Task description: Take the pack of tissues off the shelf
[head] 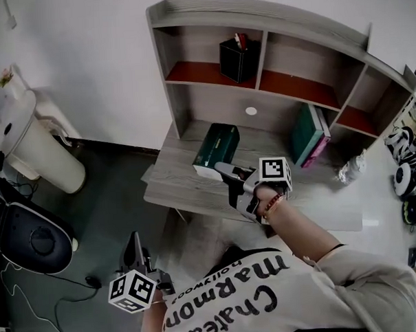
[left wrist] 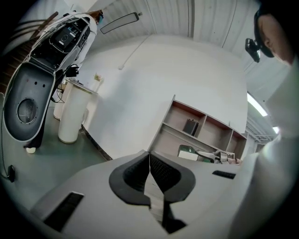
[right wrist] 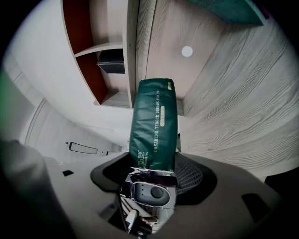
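Note:
The pack of tissues (head: pixel 217 149) is dark green with a white end and hangs just above the wooden desk top (head: pixel 175 191), in front of the shelf unit (head: pixel 257 29). My right gripper (head: pixel 220 169) is shut on its near end. In the right gripper view the pack (right wrist: pixel 154 126) stands out lengthwise from between the jaws of the right gripper (right wrist: pixel 154 163), with both pads against its sides. My left gripper (head: pixel 134 246) hangs low at the left, off the desk, over the floor. Seen in its own view, the left gripper (left wrist: pixel 149 156) has its pads meeting with nothing between them.
A black pen holder (head: pixel 239 59) stands on the upper shelf, and books (head: pixel 308 133) lean in the lower right bay. A crumpled wrapper (head: pixel 349 169) lies on the desk's right. A white bin (head: pixel 46 158) and a black seat (head: pixel 32 238) stand on the floor at left.

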Motion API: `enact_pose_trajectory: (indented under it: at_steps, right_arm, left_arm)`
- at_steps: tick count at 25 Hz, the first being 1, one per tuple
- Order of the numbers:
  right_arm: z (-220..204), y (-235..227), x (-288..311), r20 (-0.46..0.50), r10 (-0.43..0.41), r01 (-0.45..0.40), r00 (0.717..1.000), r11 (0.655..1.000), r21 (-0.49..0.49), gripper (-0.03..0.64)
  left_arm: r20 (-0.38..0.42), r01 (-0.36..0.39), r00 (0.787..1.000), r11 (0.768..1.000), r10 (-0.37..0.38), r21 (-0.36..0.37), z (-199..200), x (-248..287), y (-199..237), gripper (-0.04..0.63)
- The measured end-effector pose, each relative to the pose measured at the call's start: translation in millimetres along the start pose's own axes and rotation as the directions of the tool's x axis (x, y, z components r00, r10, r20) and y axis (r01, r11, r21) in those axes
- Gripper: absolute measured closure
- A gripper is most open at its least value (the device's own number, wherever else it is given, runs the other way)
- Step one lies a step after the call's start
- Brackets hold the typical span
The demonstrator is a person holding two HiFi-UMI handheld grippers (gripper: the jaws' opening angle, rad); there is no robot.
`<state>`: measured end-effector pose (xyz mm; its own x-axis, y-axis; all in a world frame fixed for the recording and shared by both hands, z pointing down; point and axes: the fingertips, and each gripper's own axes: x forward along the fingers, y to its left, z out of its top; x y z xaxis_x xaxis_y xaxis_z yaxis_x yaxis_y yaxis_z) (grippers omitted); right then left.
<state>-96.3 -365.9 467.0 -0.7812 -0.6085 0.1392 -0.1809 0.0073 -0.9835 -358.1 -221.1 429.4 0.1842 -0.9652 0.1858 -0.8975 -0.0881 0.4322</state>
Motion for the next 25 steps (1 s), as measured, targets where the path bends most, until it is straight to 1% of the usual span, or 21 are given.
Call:
enact_pose_trajectory:
  at_steps: [9, 12, 16, 20, 25]
  right_arm:
    - [8, -8, -24, 0.009, -0.052, 0.053, 0.999, 0.993, -0.103, 0.319]
    - [14, -10, -33, 0.021, -0.08, 0.083, 0.997, 0.983, -0.162, 0.321]
    - [20, -12, -47, 0.032, -0.124, 0.128, 0.992, 0.957, -0.259, 0.322]
    - [21, -7, -56, 0.039, -0.138, 0.143, 0.99, 0.93, -0.338, 0.322]
    - [21, -5, -74, 0.039, -0.169, 0.169, 0.985, 0.885, -0.434, 0.322]
  left_arm:
    - [-0.034, 0.056, 0.998, 0.998, -0.055, 0.011, -12, 20, -24, 0.577]
    - [-0.041, 0.071, 0.997, 0.997, -0.07, 0.022, -14, 23, -37, 0.577]
    - [-0.044, 0.081, 0.996, 0.996, -0.08, 0.034, -17, 24, -55, 0.577]
    - [-0.038, 0.09, 0.995, 0.995, -0.089, 0.049, -18, 22, -69, 0.577]
    - [-0.018, 0.092, 0.996, 0.994, -0.091, 0.059, -19, 16, -95, 0.577]
